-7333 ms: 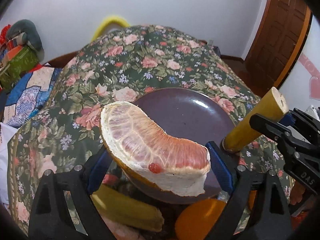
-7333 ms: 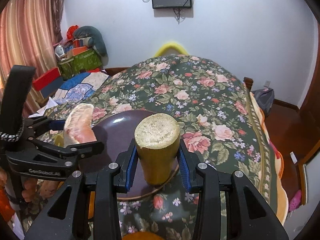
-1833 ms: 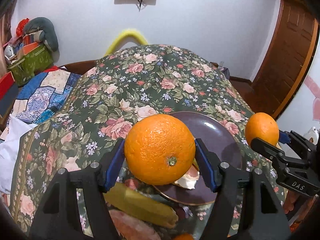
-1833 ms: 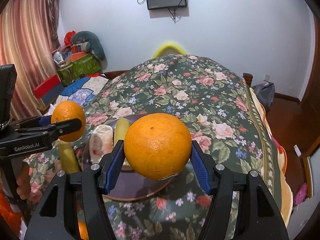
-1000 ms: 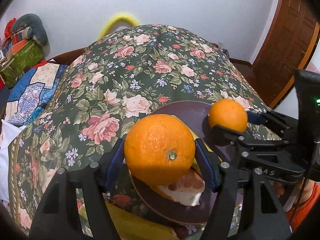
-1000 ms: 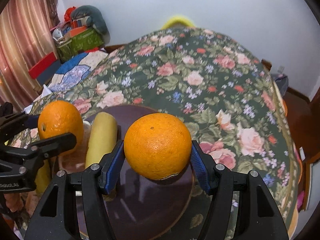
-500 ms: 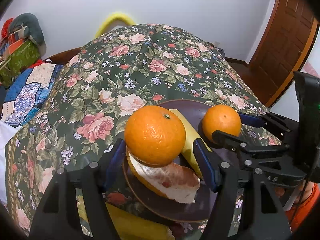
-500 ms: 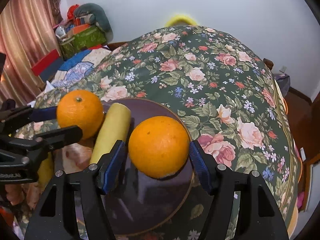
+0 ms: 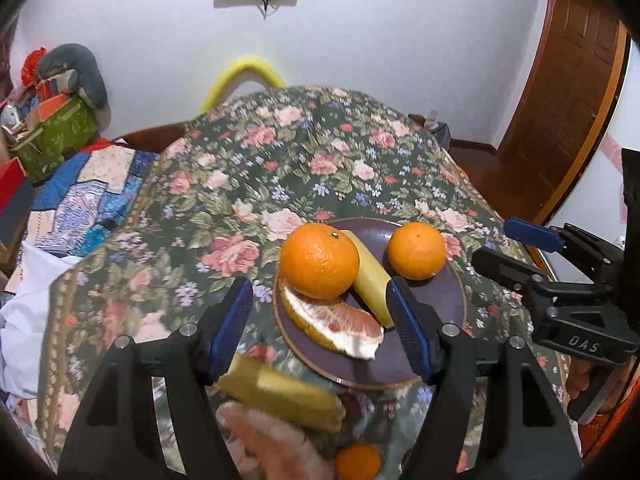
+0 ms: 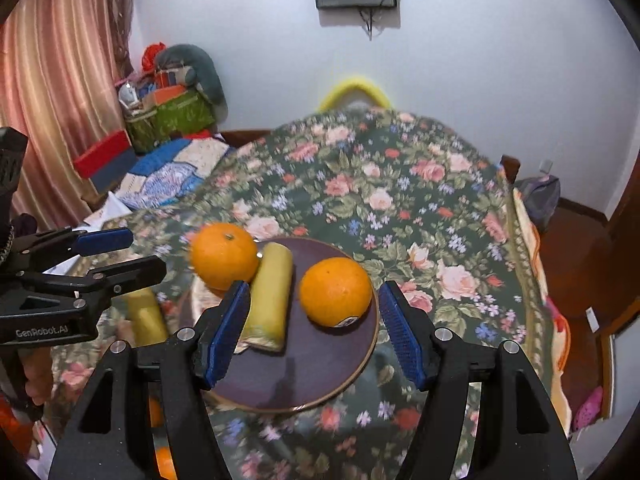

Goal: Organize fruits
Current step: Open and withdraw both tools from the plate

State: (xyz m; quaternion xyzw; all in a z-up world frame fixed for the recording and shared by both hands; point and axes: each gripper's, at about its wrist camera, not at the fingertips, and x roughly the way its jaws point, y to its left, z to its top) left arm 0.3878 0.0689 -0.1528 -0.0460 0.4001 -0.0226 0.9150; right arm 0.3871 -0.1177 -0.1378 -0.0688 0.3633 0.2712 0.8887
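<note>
Two oranges sit on the dark plate (image 10: 320, 384): one orange (image 9: 319, 261) rests on the pomelo wedge (image 9: 340, 324) just ahead of the left tool (image 9: 320, 328), the other orange (image 10: 335, 292) lies ahead of the right tool (image 10: 310, 330); both tools are released, holding nothing, above the floral tabletop (image 10: 400, 200)

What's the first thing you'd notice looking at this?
Two bright round oranges on a dark purple plate: one orange sits atop a pink pomelo wedge, the other orange on the plate's right side. A yellow banana piece lies between them, all on a green flowered cloth.
</note>
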